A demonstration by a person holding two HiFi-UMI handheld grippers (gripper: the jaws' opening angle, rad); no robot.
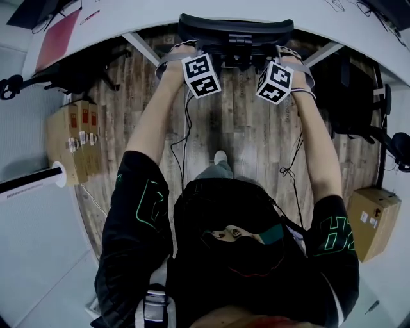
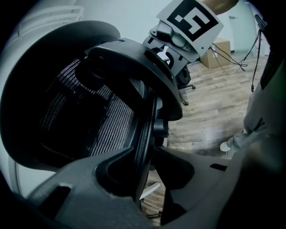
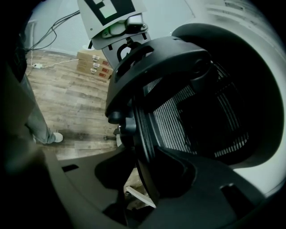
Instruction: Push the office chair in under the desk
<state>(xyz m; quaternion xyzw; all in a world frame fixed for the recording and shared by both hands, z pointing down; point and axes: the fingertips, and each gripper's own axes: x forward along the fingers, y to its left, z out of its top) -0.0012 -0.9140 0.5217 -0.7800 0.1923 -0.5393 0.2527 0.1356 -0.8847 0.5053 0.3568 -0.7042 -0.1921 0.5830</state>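
Note:
The black mesh office chair (image 1: 236,31) stands at the white desk (image 1: 128,16), its backrest top toward me. My left gripper (image 1: 186,50) holds the backrest's left side and my right gripper (image 1: 282,54) its right side. In the left gripper view the backrest's thin rim (image 2: 145,129) runs between the jaws of the left gripper (image 2: 144,154), and both jaw tips lie against it. The right gripper view shows the same: the rim (image 3: 140,129) sits between the jaws of the right gripper (image 3: 145,156), with the mesh (image 3: 192,112) beyond it. The seat and wheels are hidden.
Cardboard boxes stand on the wooden floor at the left (image 1: 73,138) and at the right (image 1: 375,221). Other black chairs sit under the desk at the left (image 1: 77,70) and the right (image 1: 359,96). The person's foot (image 1: 220,157) is behind the chair. Cables hang from both grippers.

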